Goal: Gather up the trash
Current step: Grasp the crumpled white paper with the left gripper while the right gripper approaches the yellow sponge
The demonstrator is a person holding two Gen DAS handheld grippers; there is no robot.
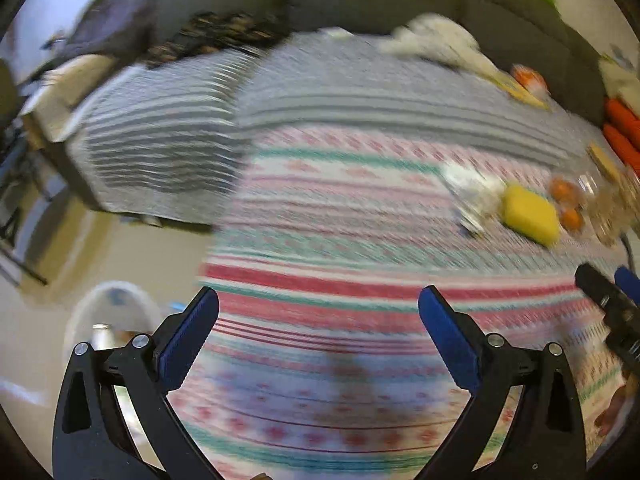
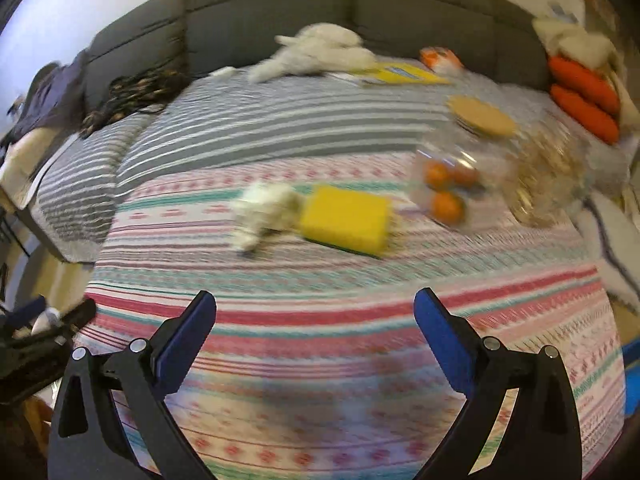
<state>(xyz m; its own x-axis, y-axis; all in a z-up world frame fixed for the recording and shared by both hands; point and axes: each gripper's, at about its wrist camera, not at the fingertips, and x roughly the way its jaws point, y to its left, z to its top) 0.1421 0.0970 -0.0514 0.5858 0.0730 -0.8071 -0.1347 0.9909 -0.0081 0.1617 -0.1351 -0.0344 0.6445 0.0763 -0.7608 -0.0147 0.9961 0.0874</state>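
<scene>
A crumpled white paper wad (image 2: 266, 210) lies on the patterned tablecloth (image 2: 320, 320), touching a yellow sponge (image 2: 346, 220). Both also show in the left wrist view, the wad (image 1: 474, 192) and the sponge (image 1: 530, 214), at the right. My right gripper (image 2: 316, 316) is open and empty, hovering over the cloth short of the wad. My left gripper (image 1: 318, 312) is open and empty over the table's left part. A white bin (image 1: 110, 316) with items inside stands on the floor below the table's left edge. Both views are motion-blurred.
A clear bag of oranges (image 2: 444, 188), a glass jar (image 2: 548, 176) and a cork lid (image 2: 482, 116) stand at the right. Behind is a sofa with a striped cover (image 2: 240, 120), a white plush toy (image 2: 320, 52), a yellow book (image 2: 400, 74) and orange cushions (image 2: 580, 96).
</scene>
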